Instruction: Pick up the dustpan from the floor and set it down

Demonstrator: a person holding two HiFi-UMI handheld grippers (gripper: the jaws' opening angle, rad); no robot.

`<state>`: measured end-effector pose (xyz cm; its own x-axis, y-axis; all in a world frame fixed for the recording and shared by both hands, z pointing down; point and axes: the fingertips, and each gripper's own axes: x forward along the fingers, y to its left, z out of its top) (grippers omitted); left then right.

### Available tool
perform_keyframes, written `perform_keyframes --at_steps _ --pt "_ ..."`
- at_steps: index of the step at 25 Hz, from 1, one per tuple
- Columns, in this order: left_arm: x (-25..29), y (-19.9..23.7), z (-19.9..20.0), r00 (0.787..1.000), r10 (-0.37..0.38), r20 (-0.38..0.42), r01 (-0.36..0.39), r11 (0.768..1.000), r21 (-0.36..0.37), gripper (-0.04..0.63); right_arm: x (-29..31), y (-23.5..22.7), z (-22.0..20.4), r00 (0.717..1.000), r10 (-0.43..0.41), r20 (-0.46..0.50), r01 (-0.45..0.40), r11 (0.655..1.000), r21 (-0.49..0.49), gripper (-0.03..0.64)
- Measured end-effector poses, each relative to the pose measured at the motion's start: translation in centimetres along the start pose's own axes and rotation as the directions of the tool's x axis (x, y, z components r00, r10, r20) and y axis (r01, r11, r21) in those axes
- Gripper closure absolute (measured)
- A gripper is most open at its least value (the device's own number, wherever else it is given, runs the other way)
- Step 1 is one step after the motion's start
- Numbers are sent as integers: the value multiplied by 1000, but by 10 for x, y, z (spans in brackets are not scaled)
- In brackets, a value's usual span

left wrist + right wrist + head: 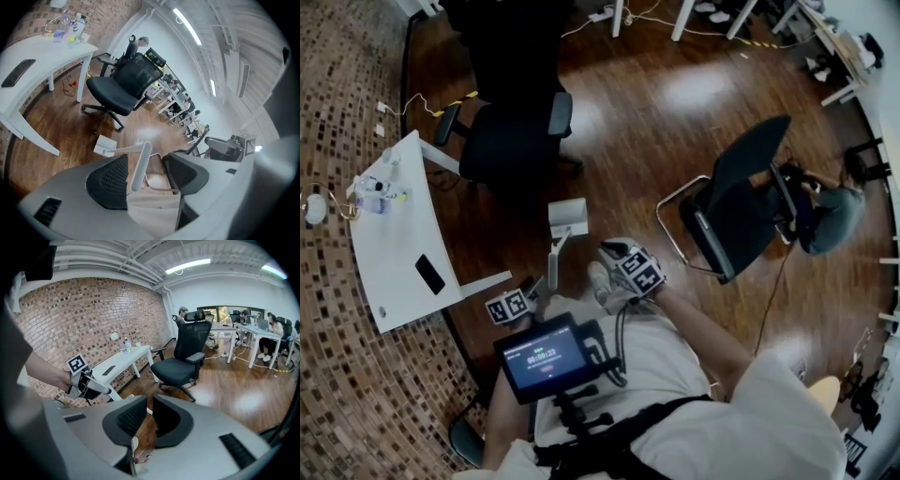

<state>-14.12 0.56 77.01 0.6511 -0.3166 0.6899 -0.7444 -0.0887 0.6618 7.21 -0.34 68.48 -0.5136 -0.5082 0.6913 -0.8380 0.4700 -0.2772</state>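
Two spread jaws of the left gripper [145,159] flank the dustpan [567,217] handle [140,164], the pan on open floor [675,122] just before the office chair [511,141], a table [389,234] edge beside that chair, while only its own view shows the right gripper [150,399] nearly pressed together, empty.

screen [546,359] digits blurred, no legible text

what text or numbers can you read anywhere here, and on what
Nothing can be quoted with confidence.
Chest screen: pale timer-like digits, too blurred to read.
Bottle labels on the white table: blue print, too small to read.
Square markers: black-and-white patterns, no letters.
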Motion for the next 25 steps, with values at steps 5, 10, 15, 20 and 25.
perform_keyframes --at_steps 5,10,15,20,25 --pt "-24 -5 11 996 -70 57 70 998 3 348 -2 19 9 999 -30 24 30 999 -10 568" --pt "-57 -13 15 988 -136 67 134 990 44 371 -9 43 14 996 -75 57 73 997 35 566" --pt "-91 -10 20 979 -179 94 173 983 63 405 -12 77 12 994 -87 64 85 996 33 568" --pt "-121 -3 11 971 -213 106 206 976 73 433 -12 108 5 992 -109 69 106 994 39 568" --pt "-142 -4 4 961 -249 122 237 966 105 456 -20 129 -2 988 -135 72 134 991 25 568"
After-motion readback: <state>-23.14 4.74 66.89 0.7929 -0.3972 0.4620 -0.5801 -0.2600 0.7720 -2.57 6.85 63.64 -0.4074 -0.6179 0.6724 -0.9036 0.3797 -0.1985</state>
